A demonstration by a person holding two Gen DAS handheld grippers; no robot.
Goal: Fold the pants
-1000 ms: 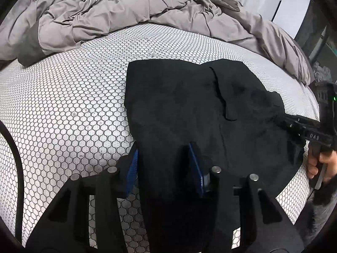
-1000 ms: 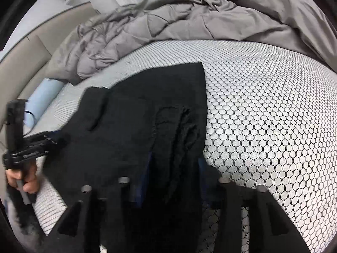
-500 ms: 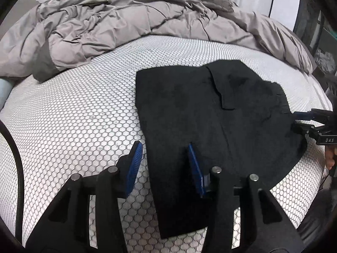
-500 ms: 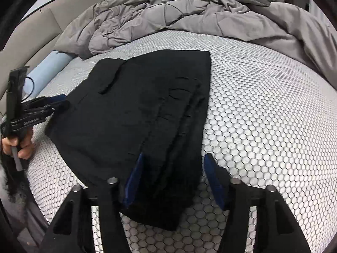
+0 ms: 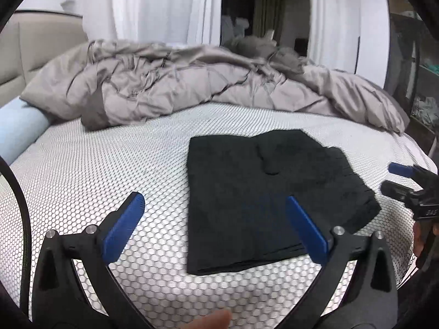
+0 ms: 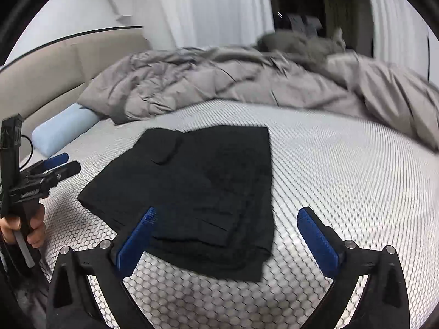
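Note:
The black pants (image 5: 247, 192) lie folded in a flat rectangle on the honeycomb-patterned mattress (image 5: 109, 170). My left gripper (image 5: 214, 200) hovers above their near left edge; its jaws are opening wide and its blue pads touch no cloth. In the right wrist view the pants (image 6: 197, 181) lie ahead, and my right gripper (image 6: 227, 211) is also opening, held above their near right part with nothing gripped. Each gripper shows in the other's view: the right gripper (image 5: 389, 178) off the pants' right corner, the left gripper (image 6: 70, 163) off their left corner, held by a hand (image 6: 30, 230).
A rumpled grey duvet (image 5: 192, 82) is heaped across the far side of the bed. A light blue bolster (image 6: 63, 128) lies at the left by the beige headboard (image 6: 68, 63). White curtains and a dark doorway stand behind. Bare mattress (image 6: 343, 178) stretches right of the pants.
Both grippers let go of the pants, opened wide and drew back and upward. The pants now lie flat and folded, farther from both cameras.

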